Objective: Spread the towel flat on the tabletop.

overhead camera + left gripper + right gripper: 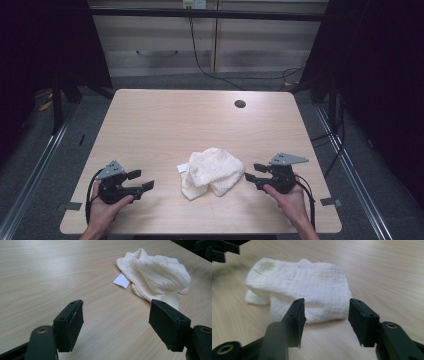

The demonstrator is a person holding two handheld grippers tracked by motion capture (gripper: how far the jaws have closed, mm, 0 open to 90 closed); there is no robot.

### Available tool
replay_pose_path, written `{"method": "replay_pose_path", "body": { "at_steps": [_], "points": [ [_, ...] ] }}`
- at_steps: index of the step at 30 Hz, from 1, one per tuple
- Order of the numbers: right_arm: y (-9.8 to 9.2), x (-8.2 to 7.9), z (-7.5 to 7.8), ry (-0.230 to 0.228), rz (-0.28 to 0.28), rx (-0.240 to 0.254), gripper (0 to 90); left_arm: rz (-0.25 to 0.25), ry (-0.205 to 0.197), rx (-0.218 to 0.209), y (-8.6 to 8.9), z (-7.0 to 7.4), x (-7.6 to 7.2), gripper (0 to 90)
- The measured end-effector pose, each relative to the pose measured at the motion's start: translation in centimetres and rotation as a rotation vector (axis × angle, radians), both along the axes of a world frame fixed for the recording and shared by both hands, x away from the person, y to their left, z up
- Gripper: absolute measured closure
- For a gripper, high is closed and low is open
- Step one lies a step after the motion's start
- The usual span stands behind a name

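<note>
Where the high view looks down on the desk [165, 115], a crumpled cream cloth [212, 171] is seen lying toward the near edge, about midway between the two sides. A small white tag [182, 168] is tucked against the cloth's left edge. The left tongs [141, 180] are held well to the left of the cloth with jaws apart and nothing between them; the right tongs [254, 171] are held just right of the cloth, jaws spread, their tips close to its right edge but not clearly touching it. Bare wood is left open behind the cloth up to a dark round hole [240, 104] near the far edge.

From the left gripper view, the left tongs [116, 320] are shown wide open above bare desk [50, 277], with the cloth [155, 275] and its tag [122, 280] lying ahead and apart from them.

From the right gripper view, the right tongs [325, 320] are shown open and empty, the cloth [304, 287] lying just beyond the pads, its near hem framed between them.
</note>
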State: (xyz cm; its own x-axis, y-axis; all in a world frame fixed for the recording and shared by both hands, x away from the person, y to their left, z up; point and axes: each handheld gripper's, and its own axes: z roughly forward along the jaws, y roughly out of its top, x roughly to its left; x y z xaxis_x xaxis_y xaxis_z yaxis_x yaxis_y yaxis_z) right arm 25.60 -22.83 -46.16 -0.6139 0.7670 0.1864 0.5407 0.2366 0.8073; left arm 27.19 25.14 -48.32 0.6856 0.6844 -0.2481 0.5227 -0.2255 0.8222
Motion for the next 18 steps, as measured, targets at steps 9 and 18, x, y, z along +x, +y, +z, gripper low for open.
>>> {"method": "replay_pose_path", "body": {
  "at_steps": [9, 18],
  "points": [
    [3.9, 3.3, 1.4, 0.051, 0.139, -0.001, 48.4, -0.005, -0.009, 0.001, 0.1, 0.2, -0.1, 27.5],
    [7.2, 6.1, 0.0, 0.092, 0.234, -0.042, 51.8, -0.011, -0.001, 0.018, 0.0, -0.1, 0.2, 27.5]
  ]
}}
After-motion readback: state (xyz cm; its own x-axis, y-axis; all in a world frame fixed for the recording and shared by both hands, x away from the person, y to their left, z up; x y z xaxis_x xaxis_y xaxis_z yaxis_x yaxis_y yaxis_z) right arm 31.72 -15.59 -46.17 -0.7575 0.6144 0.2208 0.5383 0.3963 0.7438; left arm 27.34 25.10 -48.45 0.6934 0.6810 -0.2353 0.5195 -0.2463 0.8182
